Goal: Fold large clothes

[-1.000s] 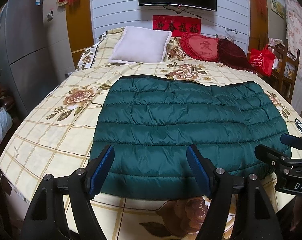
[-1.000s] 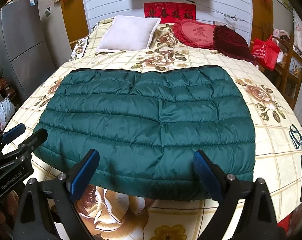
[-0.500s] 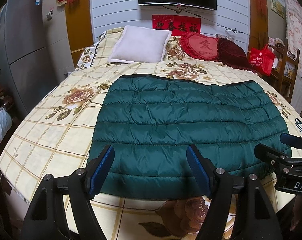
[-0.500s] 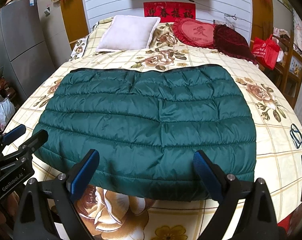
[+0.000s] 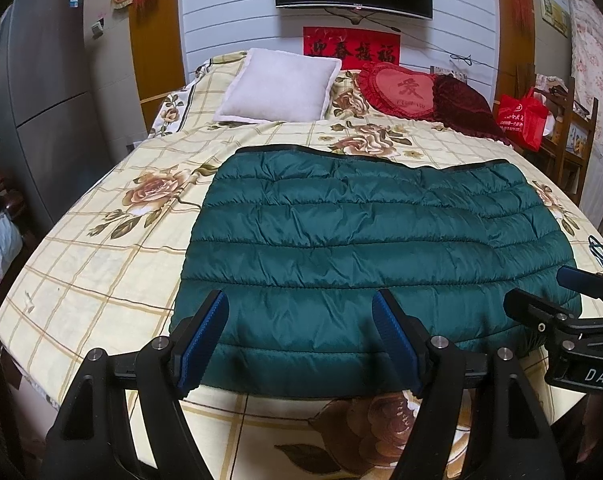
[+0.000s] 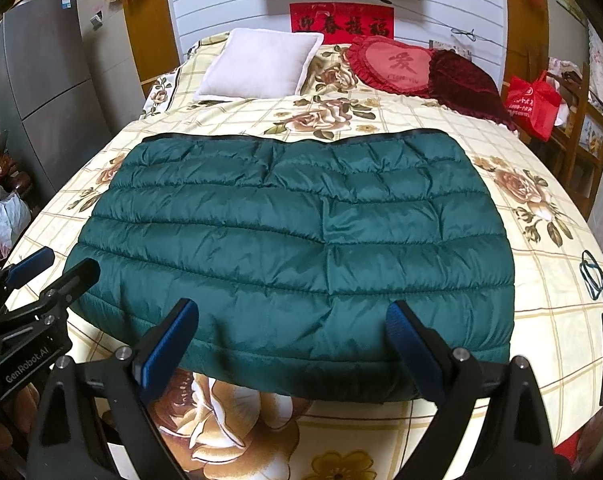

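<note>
Both tools hover at near bed edge, gaping wide w/ nothing held: left tool (image 5: 301, 316), right tool (image 6: 293, 324). Green quilted jacket (image 6: 297, 240) lies flat mid-bed (image 5: 81, 272). White pillow (image 5: 279, 86), red cushions at far end.

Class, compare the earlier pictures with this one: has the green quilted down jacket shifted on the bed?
No. The green quilted down jacket lies where it did, its black-trimmed far edge at the same rose print on the floral bedsheet.
</note>
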Available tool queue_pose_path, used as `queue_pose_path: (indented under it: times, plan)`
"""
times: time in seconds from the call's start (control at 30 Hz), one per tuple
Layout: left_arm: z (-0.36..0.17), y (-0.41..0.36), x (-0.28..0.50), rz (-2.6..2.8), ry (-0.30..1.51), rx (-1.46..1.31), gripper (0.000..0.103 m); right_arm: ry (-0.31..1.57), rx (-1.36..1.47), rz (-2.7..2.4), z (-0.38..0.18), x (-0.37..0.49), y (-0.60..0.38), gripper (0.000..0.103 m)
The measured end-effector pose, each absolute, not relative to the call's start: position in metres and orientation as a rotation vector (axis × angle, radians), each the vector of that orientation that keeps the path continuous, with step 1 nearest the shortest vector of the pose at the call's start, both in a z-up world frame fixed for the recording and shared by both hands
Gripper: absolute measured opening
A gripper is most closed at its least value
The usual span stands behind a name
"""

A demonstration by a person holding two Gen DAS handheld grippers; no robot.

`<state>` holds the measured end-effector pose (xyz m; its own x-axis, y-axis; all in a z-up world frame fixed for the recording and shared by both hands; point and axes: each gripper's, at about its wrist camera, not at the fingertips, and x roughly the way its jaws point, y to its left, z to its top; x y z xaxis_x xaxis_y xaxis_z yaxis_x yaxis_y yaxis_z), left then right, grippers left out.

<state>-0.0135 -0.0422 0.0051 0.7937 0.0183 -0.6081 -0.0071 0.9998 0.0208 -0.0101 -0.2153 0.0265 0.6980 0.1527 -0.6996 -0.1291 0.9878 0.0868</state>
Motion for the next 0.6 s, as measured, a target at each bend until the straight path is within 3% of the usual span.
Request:
queue_pose_path:
  times: [0.6]
  plan:
    - [0.0036, -0.0442, -0.0134, 0.002, 0.648, 0.021, 0.056, 0.795, 0.028, 0.164, 0.0212, -0.0082, -0.2142, 0.097]
